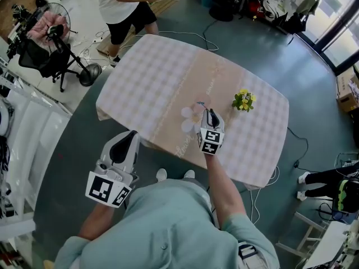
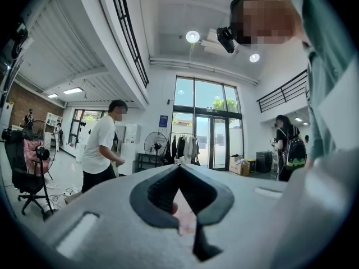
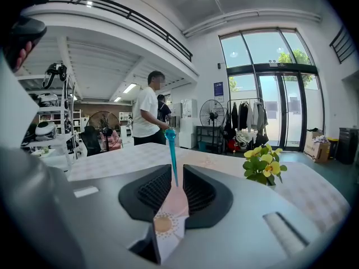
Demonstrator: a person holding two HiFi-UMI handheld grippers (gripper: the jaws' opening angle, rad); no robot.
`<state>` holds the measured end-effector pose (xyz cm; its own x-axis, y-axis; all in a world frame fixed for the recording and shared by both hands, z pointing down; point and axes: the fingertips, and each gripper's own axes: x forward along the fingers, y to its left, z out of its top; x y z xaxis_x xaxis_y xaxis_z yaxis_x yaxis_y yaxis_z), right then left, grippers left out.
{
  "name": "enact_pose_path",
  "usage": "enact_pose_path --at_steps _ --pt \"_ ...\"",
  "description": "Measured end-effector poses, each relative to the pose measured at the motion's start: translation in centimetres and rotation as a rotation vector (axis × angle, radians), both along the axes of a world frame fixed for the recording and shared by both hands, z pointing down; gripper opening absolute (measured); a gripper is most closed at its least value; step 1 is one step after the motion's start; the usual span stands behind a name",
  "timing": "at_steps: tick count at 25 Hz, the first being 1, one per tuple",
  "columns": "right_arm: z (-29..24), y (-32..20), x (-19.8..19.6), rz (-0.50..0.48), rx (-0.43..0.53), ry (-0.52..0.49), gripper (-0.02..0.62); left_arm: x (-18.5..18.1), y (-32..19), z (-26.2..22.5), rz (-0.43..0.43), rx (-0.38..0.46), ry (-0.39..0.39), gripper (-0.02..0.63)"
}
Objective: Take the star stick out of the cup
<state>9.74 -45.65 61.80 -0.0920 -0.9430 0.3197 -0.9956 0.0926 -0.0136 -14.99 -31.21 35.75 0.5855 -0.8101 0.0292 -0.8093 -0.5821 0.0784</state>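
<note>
"Starting from the person's body, what is the nearest thing?"

"The left gripper (image 1: 132, 134). It is held off the near edge of the table, and in its own view its jaws are pressed together with nothing between them."

"And the right gripper (image 3: 175, 175)?"

"It is a little further, over the near part of the table (image 1: 157, 77), which has a checked cloth. Its jaws stand a small way apart. The blue star stick (image 3: 171, 157) rises upright between them, but I see a thin gap beside it, so the pads do not squeeze it."

"Where is the lower end of the stick?"

"It goes out of sight between the pads, right above the pink cup (image 3: 170, 220) with a daisy on it. The cup stands on the table."

"What is behind?"

"A small pot of yellow flowers (image 3: 262, 162) to the right of the cup, near but apart. Beyond the far edge of the table stands a person in a white shirt (image 3: 147, 114)."
</note>
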Motion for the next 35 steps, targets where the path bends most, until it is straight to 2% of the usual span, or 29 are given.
enact_pose_path --at_steps 26,35 --pt "0.5 -0.2 0.0 0.002 -0.011 0.017 0.012 -0.2 -0.4 0.2 0.001 0.000 -0.001 0.005" --pt "-1.0 -0.1 -0.2 -0.008 0.029 0.024 0.011 -0.1 -0.6 0.6 0.011 0.000 0.007 0.005"
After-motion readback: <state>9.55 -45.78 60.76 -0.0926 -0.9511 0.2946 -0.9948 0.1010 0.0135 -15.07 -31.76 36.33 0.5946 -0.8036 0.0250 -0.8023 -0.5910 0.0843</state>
